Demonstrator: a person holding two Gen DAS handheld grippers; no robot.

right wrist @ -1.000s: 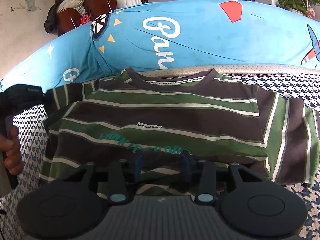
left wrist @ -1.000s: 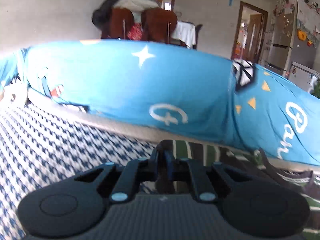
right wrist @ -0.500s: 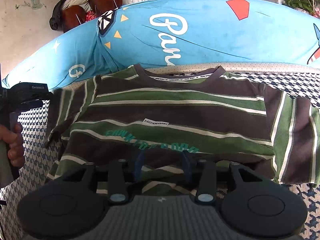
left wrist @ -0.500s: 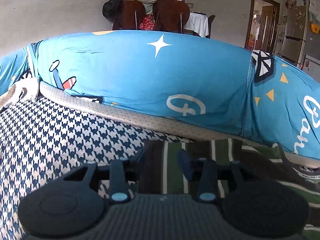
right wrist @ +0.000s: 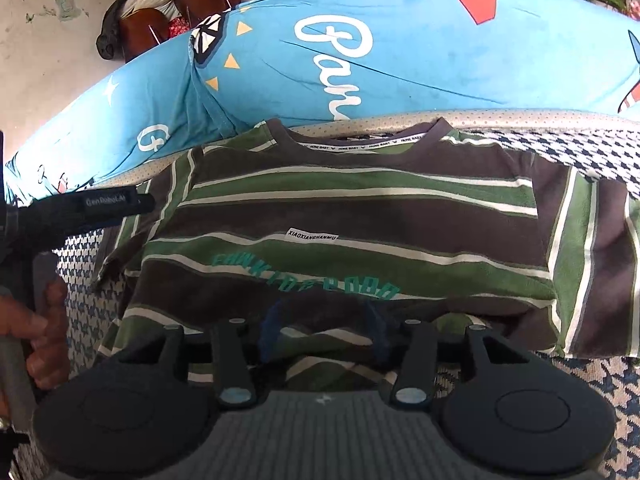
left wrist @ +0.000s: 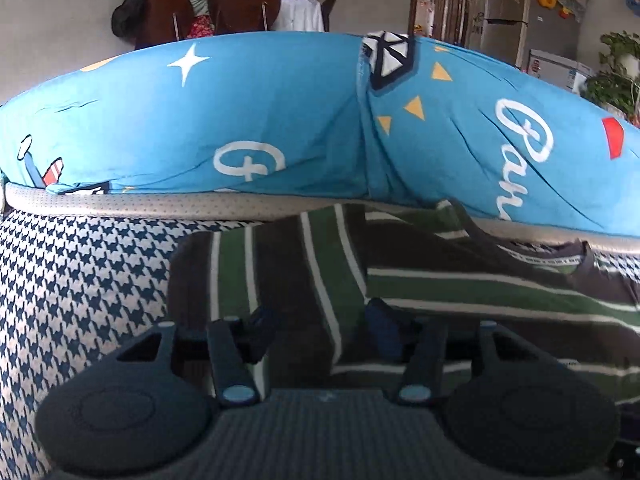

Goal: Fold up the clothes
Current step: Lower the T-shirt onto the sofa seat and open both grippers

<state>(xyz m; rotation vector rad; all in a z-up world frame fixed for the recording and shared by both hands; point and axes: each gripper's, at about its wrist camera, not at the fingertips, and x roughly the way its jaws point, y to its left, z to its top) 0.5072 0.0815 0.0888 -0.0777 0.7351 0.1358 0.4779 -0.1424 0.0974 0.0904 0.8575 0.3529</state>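
Right gripper (right wrist: pixel 322 332): fingers spread, nothing pinched, tips low over the bottom hem of the striped t-shirt (right wrist: pixel 360 216). Hem fabric shows between the two blue fingertips (right wrist: pixel 270 332); contact with the cloth cannot be told. Shirt lies flat, front up, directly ahead of this gripper, brown-green-white stripes, teal lettering just past the fingertips, small white label beyond that, collar at the far end. Right sleeve spread out to the gripper's right. Bottom part of the shirt looks rumpled near the fingers.

Left of the right gripper, a hand (right wrist: pixel 44 332) grips the handle of the left gripper (left wrist: pixel 318 322), whose black body reaches in toward the shirt's left sleeve.

Left gripper: fingers apart, holding nothing, tips over the left sleeve, which lies ahead and between the fingers with stripes running away from it. Shirt body stretches off to this gripper's right. Touching or just above, cannot tell.

Under the shirt, houndstooth cover (left wrist: pixel 80 280), blue-white, visible to the left gripper's left and the right gripper's far right. Past the collar, a beige dotted edge band (right wrist: pixel 520 118), then a big blue cushion (right wrist: pixel 400 48) with white script, triangles and a red shape. Farther back, brown chairs (left wrist: pixel 240 4) piled with clothes against a pale wall, and a fridge (left wrist: pixel 548 20) to the far right.
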